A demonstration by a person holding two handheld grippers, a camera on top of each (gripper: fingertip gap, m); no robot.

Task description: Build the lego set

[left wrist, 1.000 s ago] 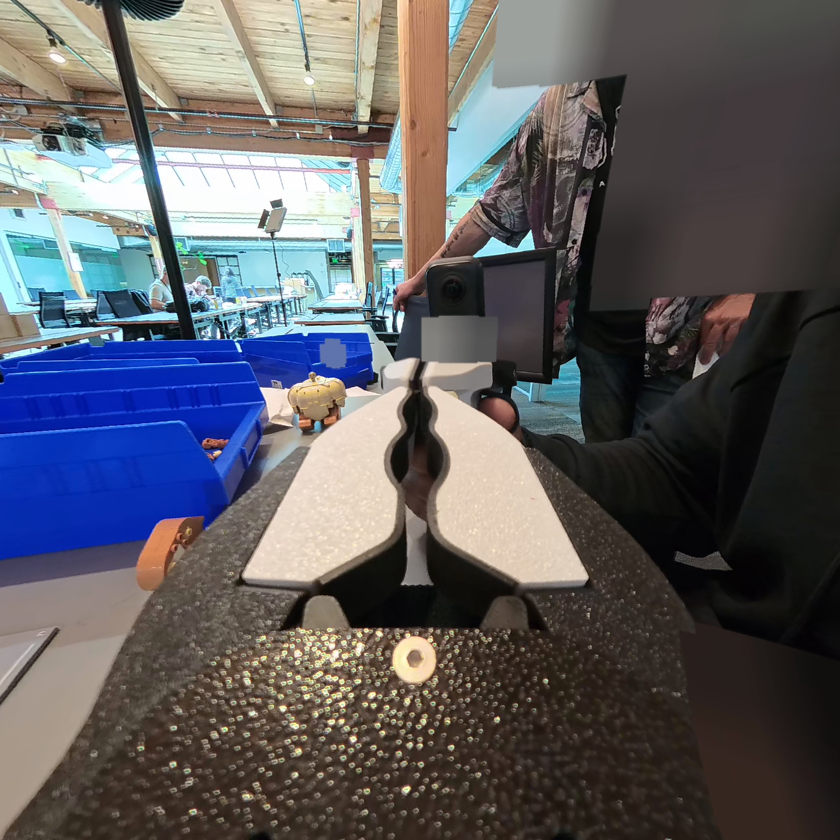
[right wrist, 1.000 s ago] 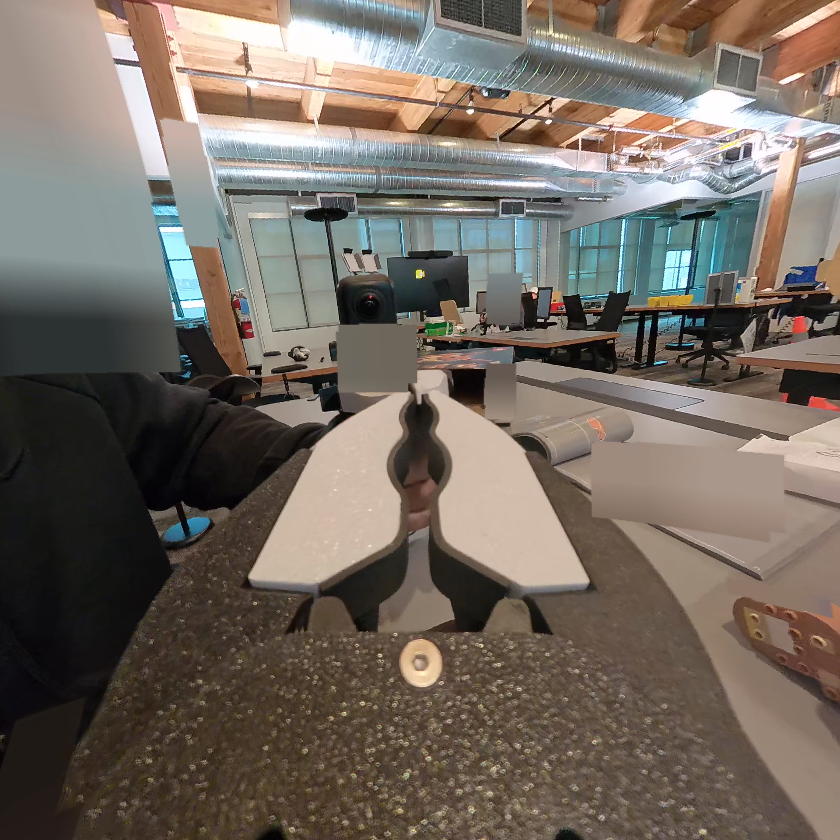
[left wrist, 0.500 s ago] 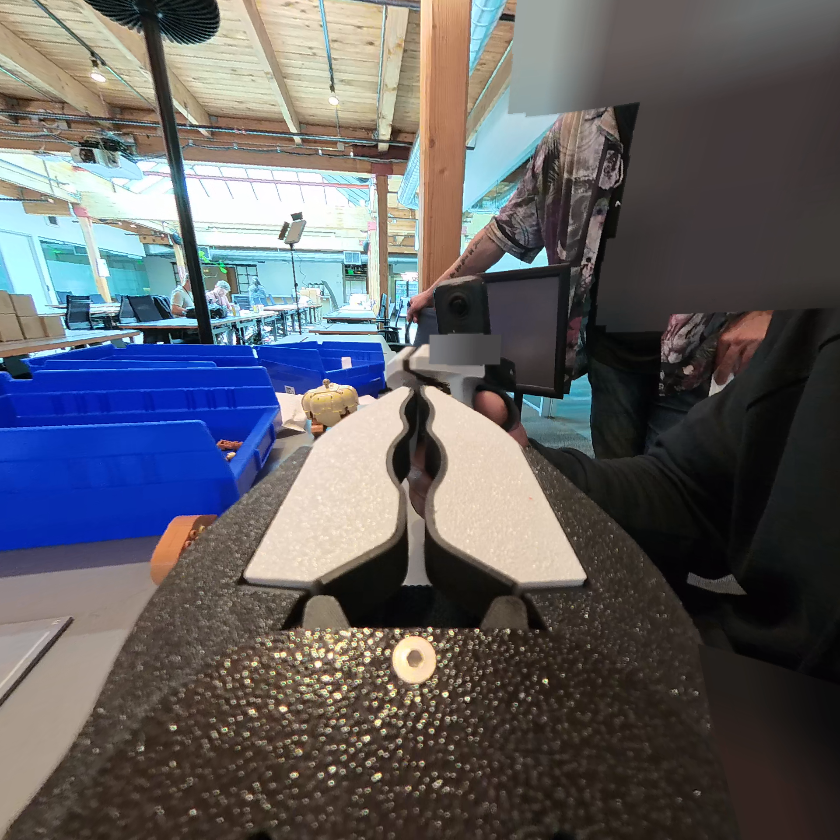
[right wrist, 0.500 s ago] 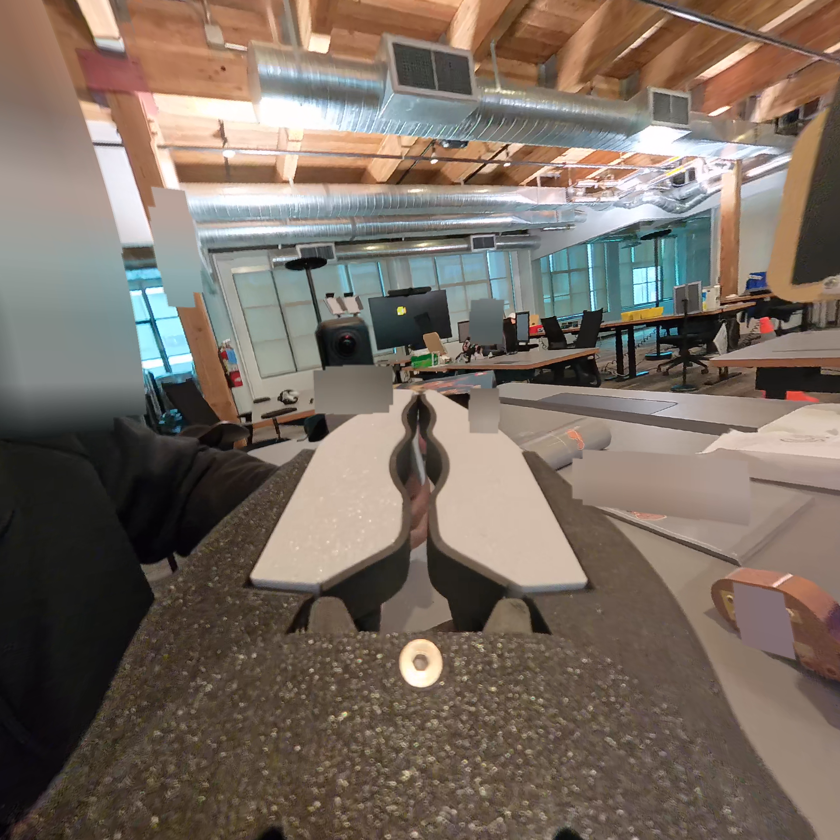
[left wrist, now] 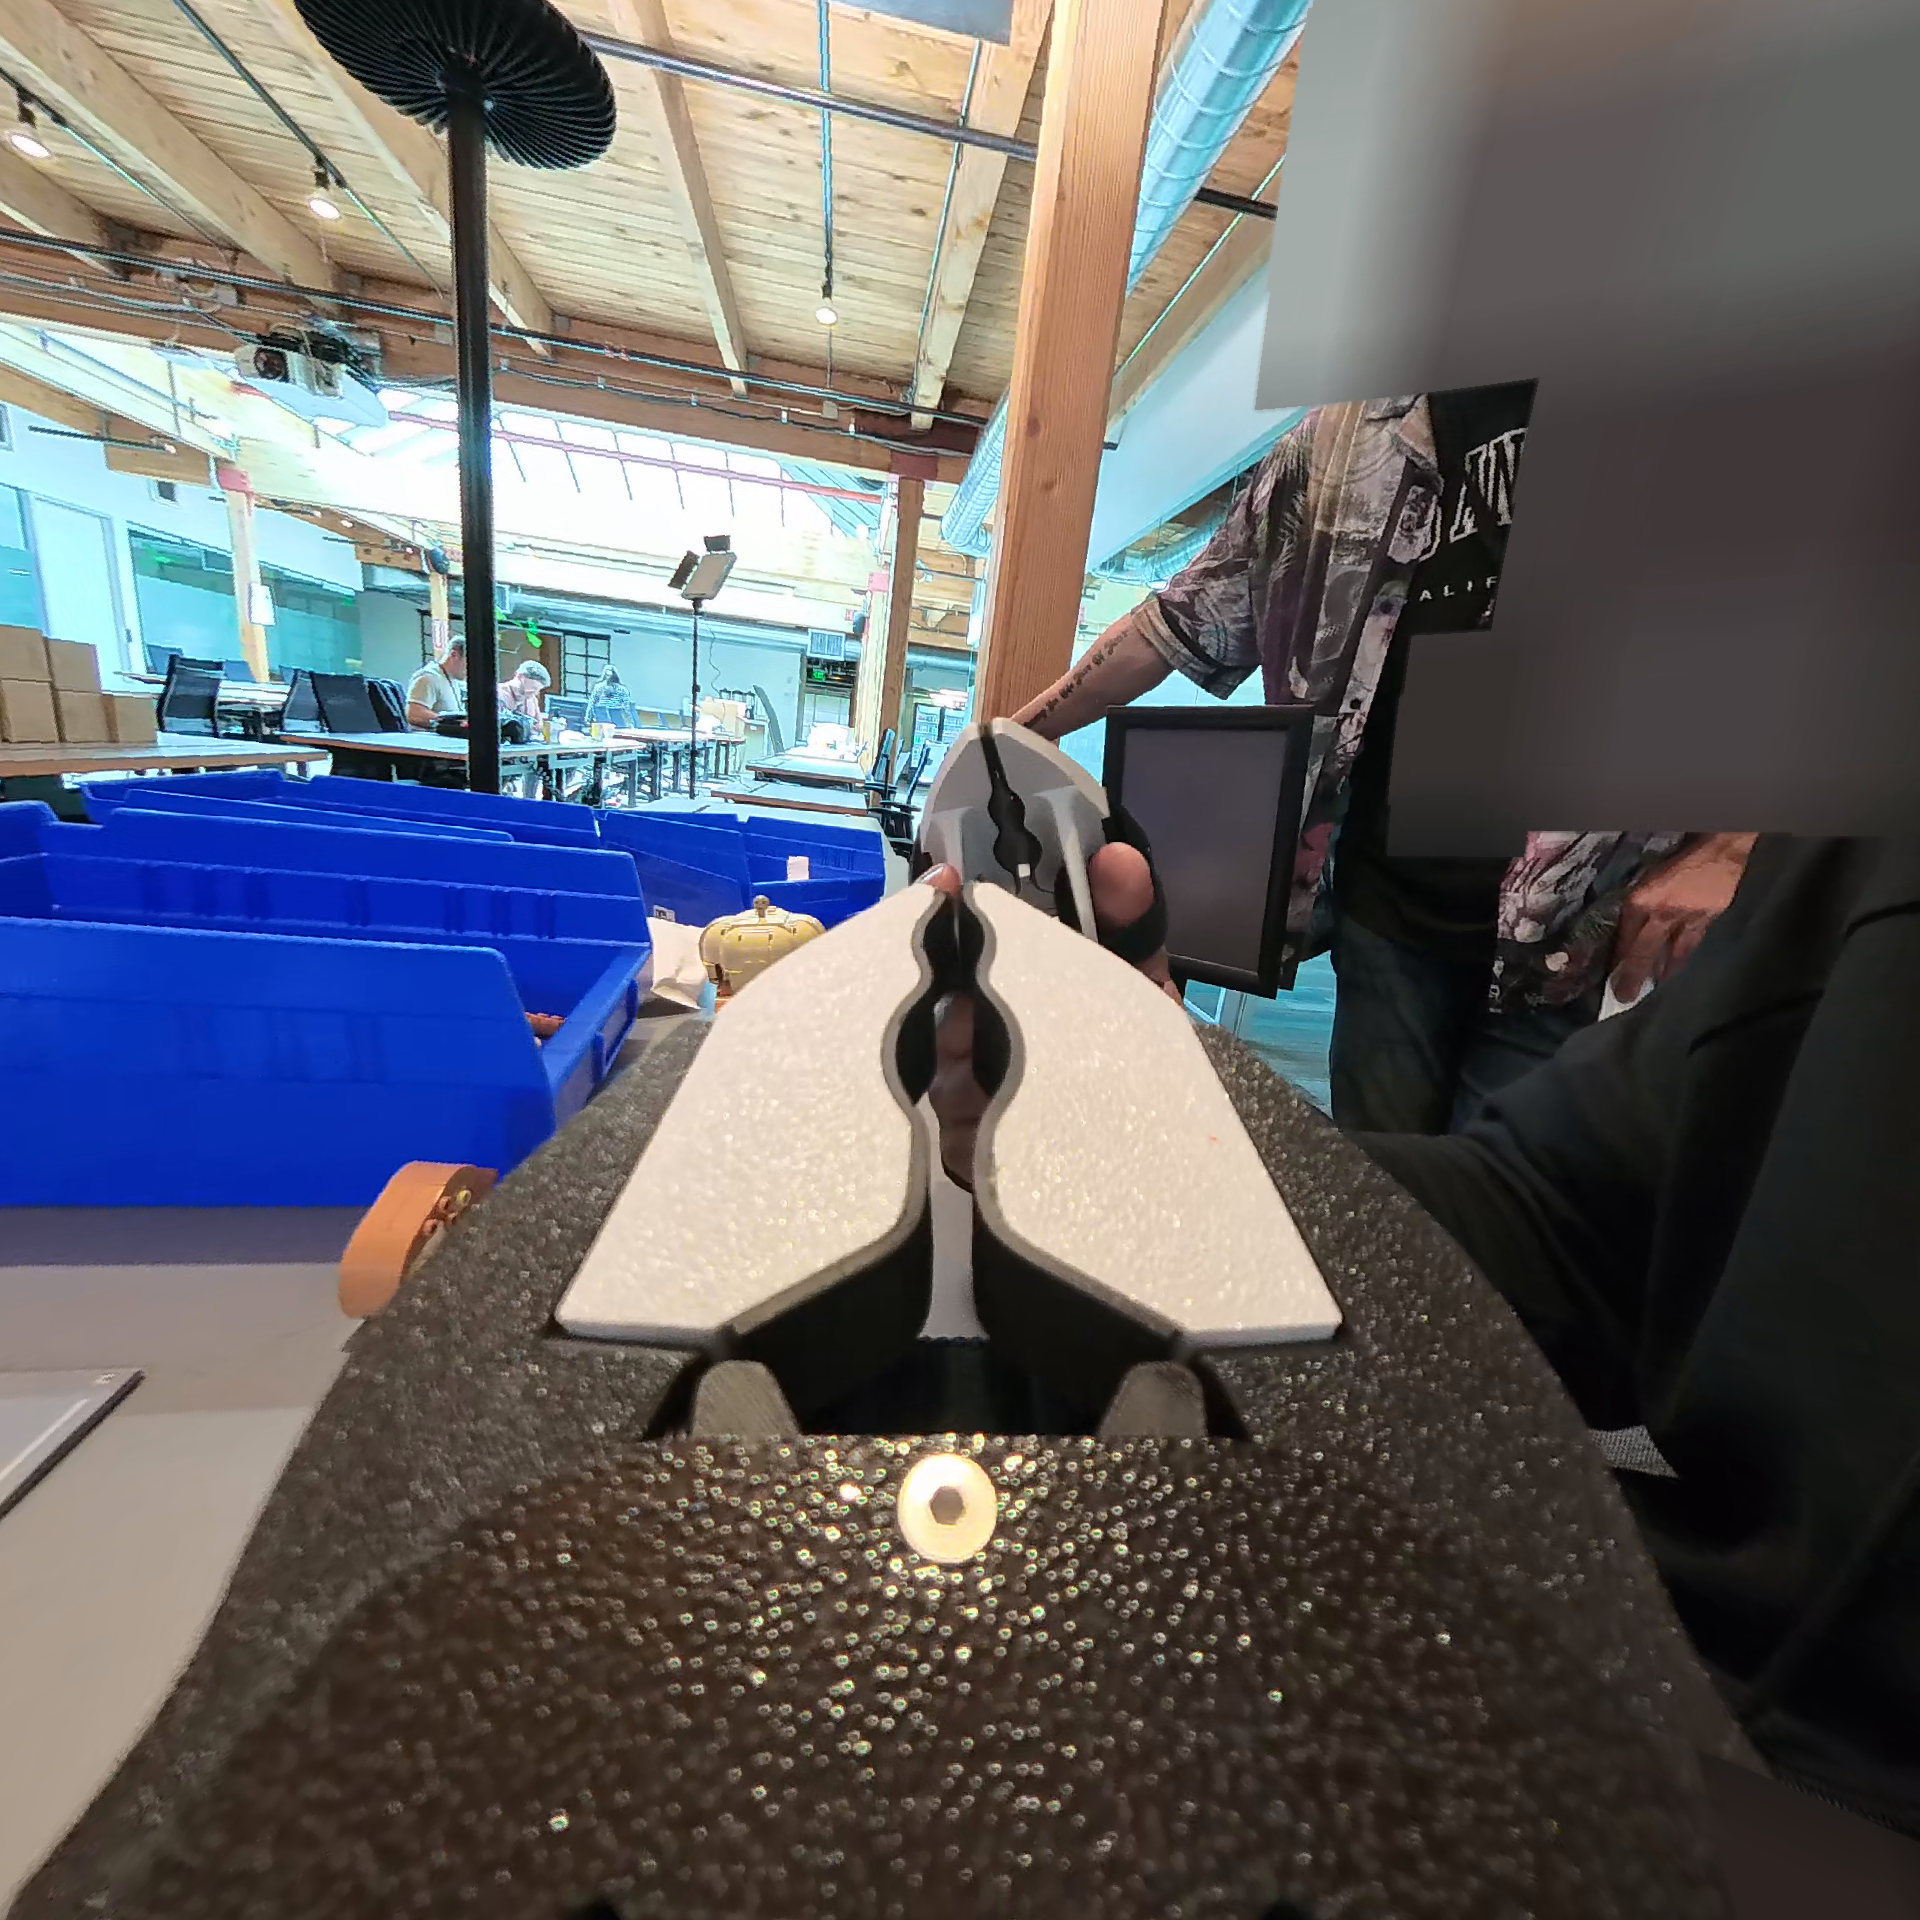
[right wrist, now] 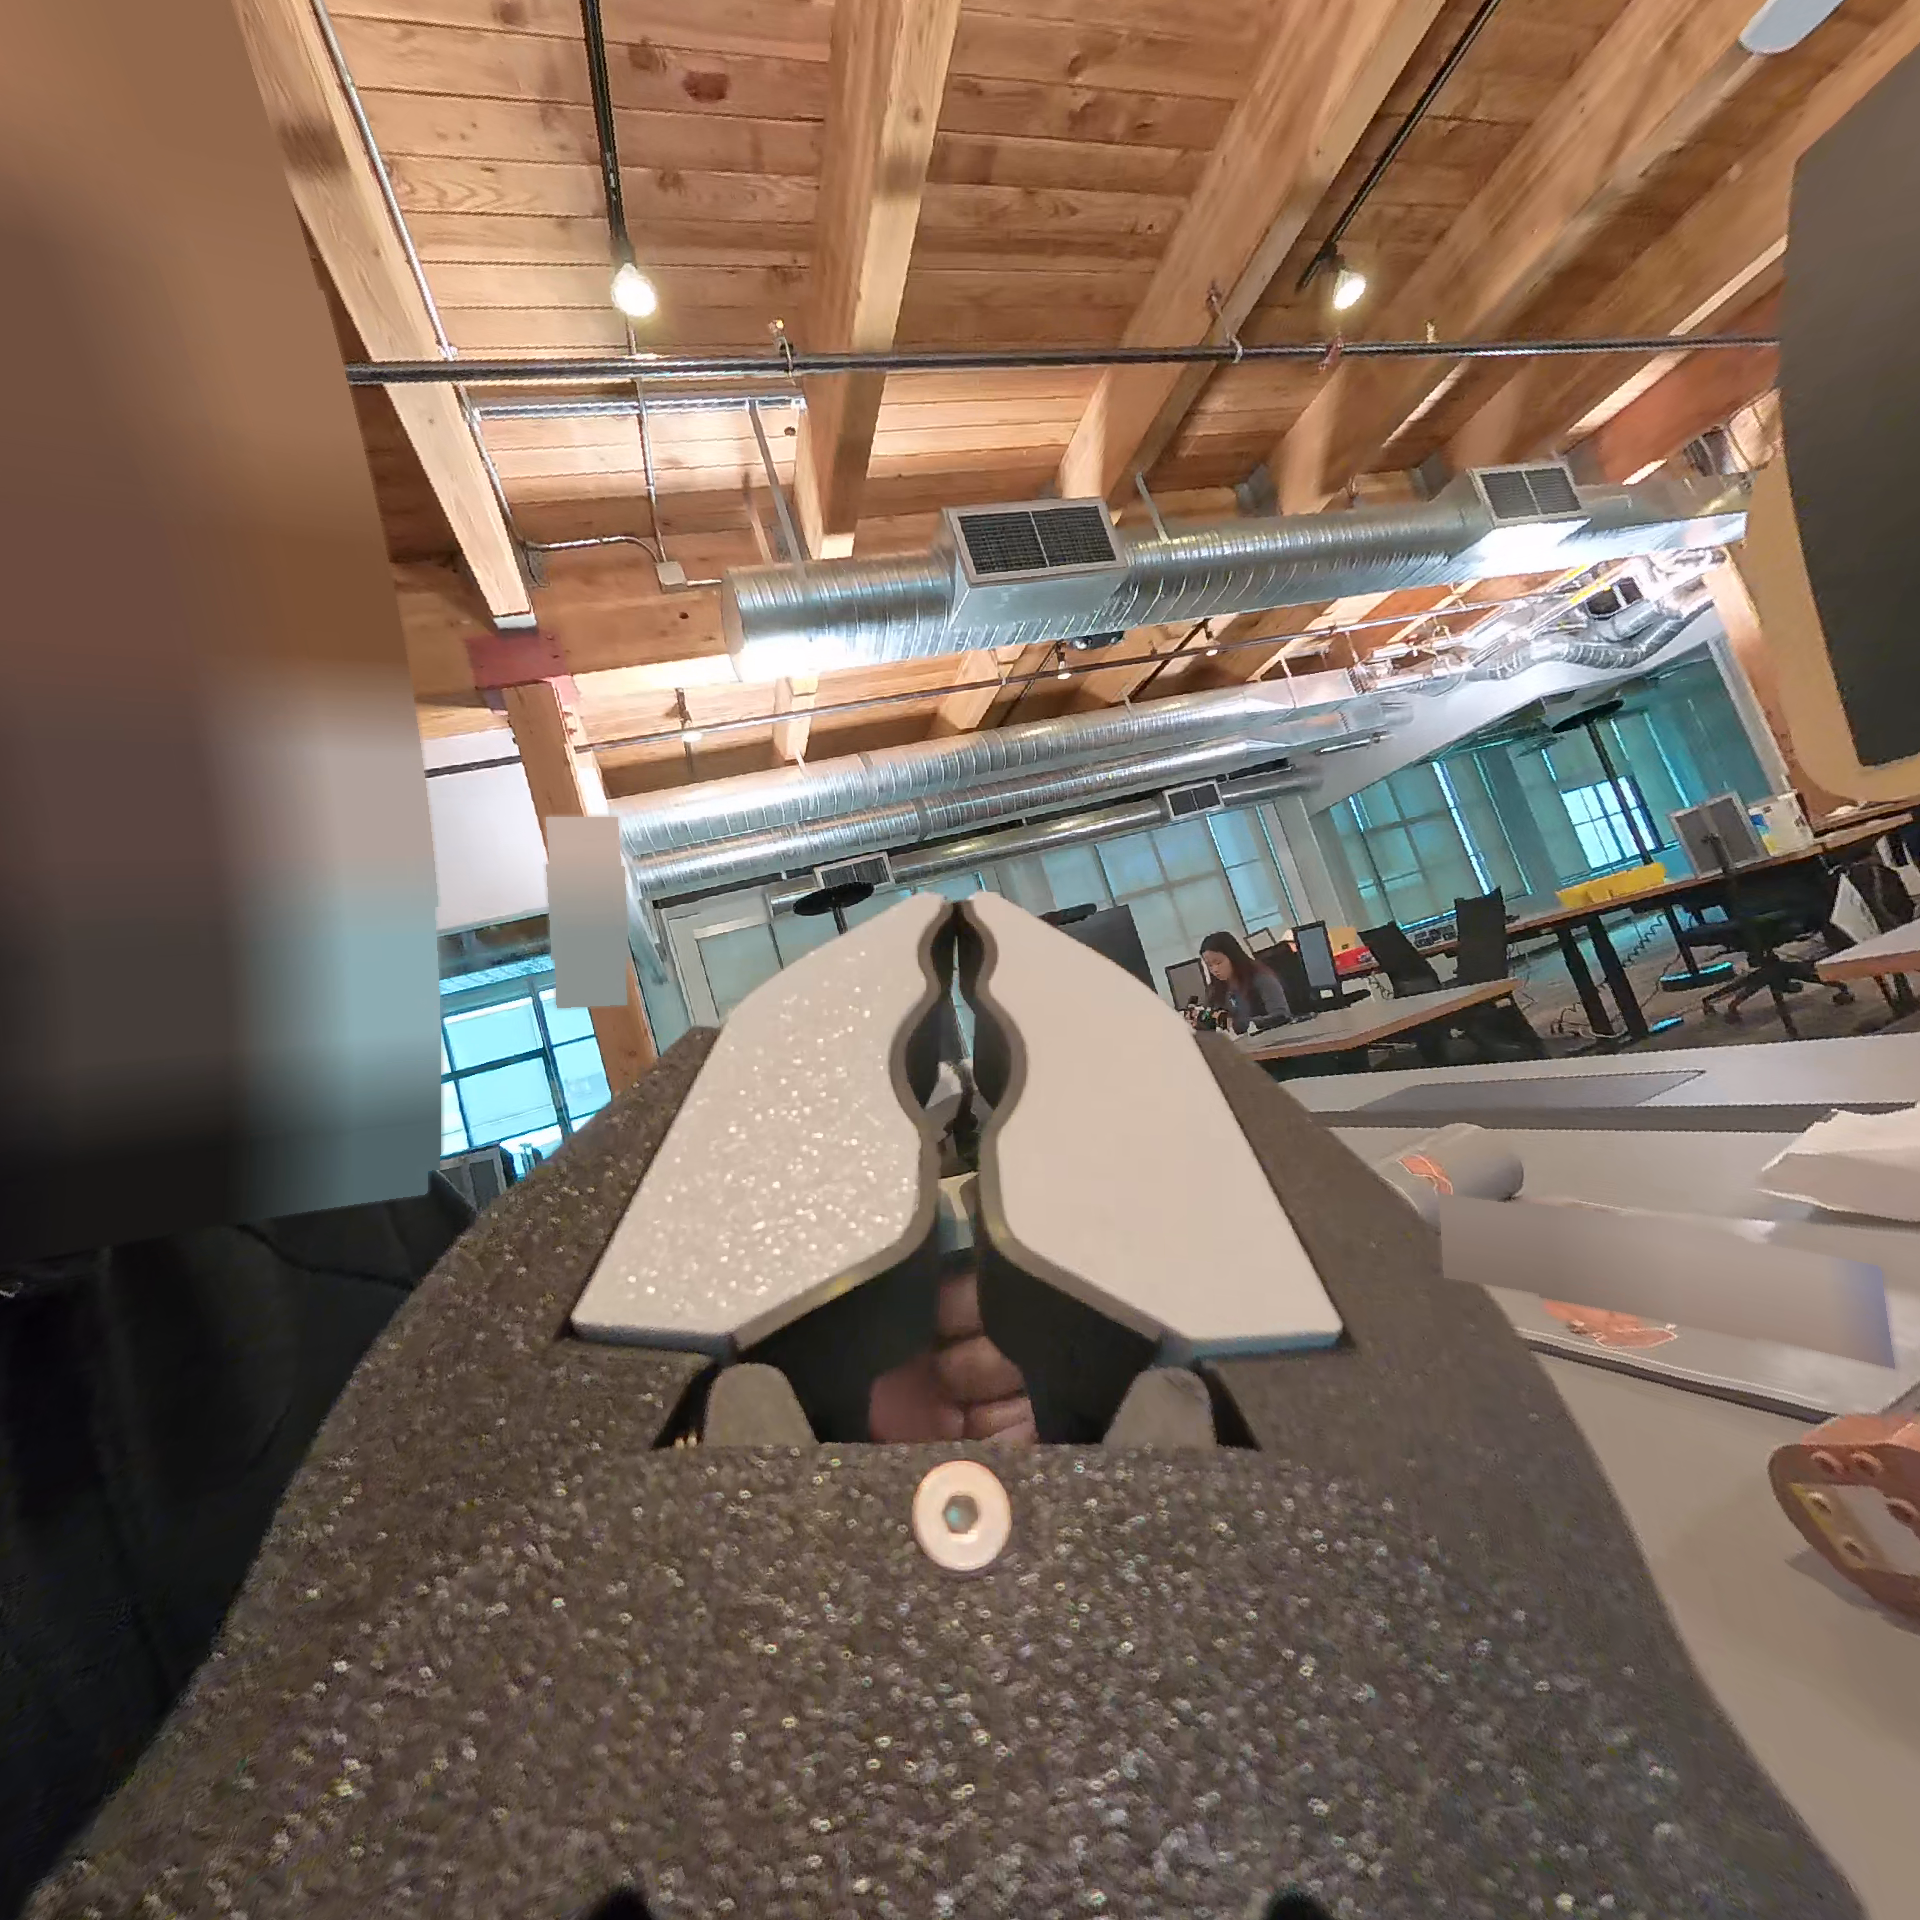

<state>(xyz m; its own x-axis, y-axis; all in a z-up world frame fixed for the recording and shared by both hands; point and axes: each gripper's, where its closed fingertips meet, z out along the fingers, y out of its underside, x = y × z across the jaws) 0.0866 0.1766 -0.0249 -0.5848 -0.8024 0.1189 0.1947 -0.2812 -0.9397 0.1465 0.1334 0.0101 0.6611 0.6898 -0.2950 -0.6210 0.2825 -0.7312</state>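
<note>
Both views are brightly and evenly lit by daylight from the far windows (right wrist: 1351,883) and small ceiling spotlights (right wrist: 632,289). Straight lines are bent toward the edges by wide-angle distortion. Glints are scattered over the near black foam (left wrist: 935,1662), which is rendered slightly soft.

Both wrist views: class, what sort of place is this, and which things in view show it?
Probably an open-plan workshop or lab office: long desks with office chairs, exposed metal ducts under timber beams, and blue parts bins on a grey table.
</note>
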